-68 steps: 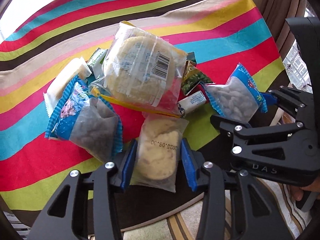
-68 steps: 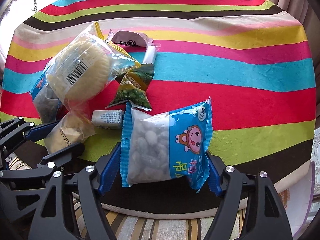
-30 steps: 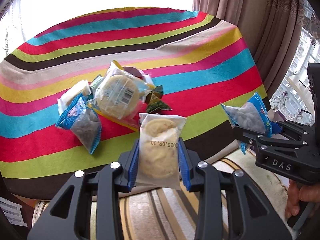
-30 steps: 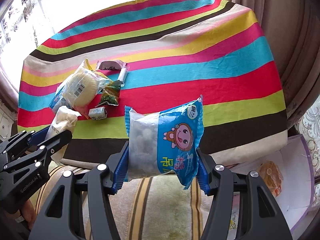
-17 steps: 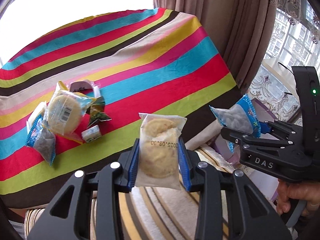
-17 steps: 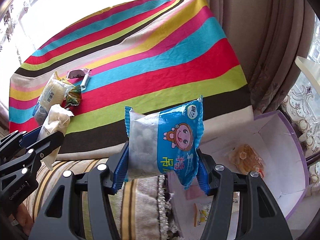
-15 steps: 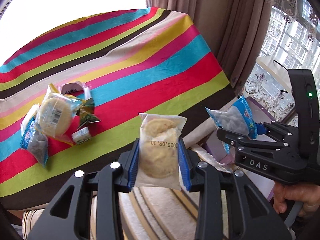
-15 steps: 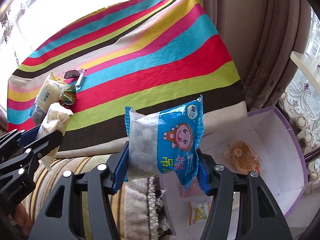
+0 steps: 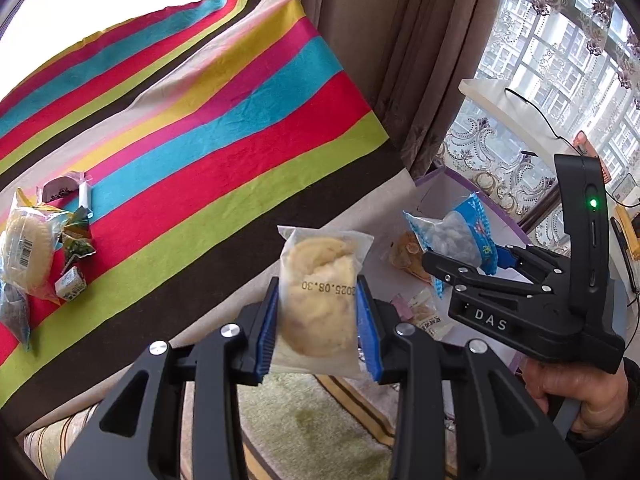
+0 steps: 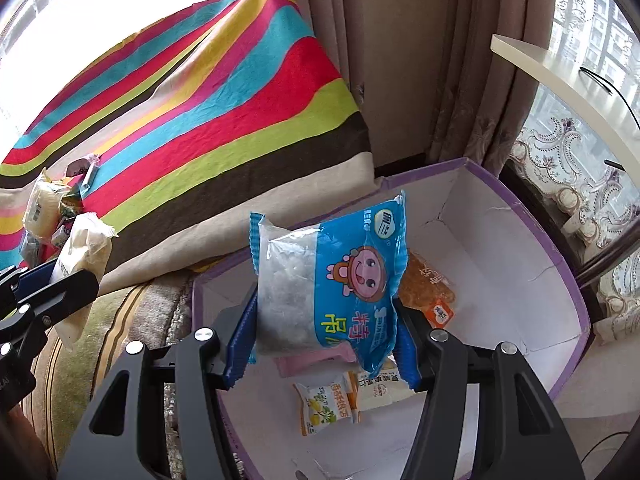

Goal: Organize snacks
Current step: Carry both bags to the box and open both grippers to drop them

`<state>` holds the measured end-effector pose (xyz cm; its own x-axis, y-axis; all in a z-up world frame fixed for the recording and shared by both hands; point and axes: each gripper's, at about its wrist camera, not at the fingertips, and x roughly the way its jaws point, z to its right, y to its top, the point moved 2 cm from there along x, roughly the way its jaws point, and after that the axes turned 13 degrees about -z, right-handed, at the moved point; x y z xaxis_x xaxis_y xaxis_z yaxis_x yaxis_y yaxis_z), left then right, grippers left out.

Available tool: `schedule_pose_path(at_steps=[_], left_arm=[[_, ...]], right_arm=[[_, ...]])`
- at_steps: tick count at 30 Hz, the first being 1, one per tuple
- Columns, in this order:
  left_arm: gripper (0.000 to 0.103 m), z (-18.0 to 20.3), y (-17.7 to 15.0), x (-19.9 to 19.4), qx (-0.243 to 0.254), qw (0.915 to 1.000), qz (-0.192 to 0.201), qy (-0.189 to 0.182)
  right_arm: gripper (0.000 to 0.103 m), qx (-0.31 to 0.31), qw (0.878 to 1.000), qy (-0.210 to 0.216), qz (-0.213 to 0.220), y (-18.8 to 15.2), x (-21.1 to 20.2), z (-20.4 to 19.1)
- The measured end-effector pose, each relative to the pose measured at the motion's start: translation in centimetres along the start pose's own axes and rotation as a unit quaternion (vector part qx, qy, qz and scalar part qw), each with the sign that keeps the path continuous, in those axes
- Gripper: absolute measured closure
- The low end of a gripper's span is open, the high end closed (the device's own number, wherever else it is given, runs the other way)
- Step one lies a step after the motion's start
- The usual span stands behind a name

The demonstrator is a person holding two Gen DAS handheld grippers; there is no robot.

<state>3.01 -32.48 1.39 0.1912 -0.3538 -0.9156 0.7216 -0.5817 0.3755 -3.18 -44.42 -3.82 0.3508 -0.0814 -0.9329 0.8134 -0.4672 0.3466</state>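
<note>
Right gripper [image 10: 322,332] clamped on blue snack bag [image 10: 326,276], directly above purple box [image 10: 552,248]; left gripper [image 9: 318,328] gripping clear pastry packet [image 9: 320,296], farther off.

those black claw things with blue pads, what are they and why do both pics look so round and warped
They are hand-held grippers, one in each of a person's hands, with a fisheye camera on each looking along its fingers; that bends the view. One picture is from the left gripper, shut on a clear pastry packet. The other is from the right gripper, shut on a blue snack bag above a purple-rimmed box that already holds several snacks. More snacks lie on the striped tablecloth, among them a round cake in clear wrap. A hand shows under the right gripper.
</note>
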Motion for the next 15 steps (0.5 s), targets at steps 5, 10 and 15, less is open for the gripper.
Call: schedule_pose_path(at_steps=[5,10,15], left_arm=[[0.067,1.0,0.4,0.6,0.007,0.9999,-0.007,-0.013],[0.064,1.4,0.5,0.9,0.006,0.9994,-0.010,-0.032],[0.040,1.3,0.5,0.7,-0.001,0.9989,-0.003,-0.046]], right_arm=[[0.044,0.017,1.000,-0.002,-0.002,-0.2,0.0,1.3],[0.038,0.023,1.000,-0.005,-0.005,-0.5,0.0,1.7],[0.031,0.028,0.999,-0.013,0.010,-0.4,-0.8,2.1]])
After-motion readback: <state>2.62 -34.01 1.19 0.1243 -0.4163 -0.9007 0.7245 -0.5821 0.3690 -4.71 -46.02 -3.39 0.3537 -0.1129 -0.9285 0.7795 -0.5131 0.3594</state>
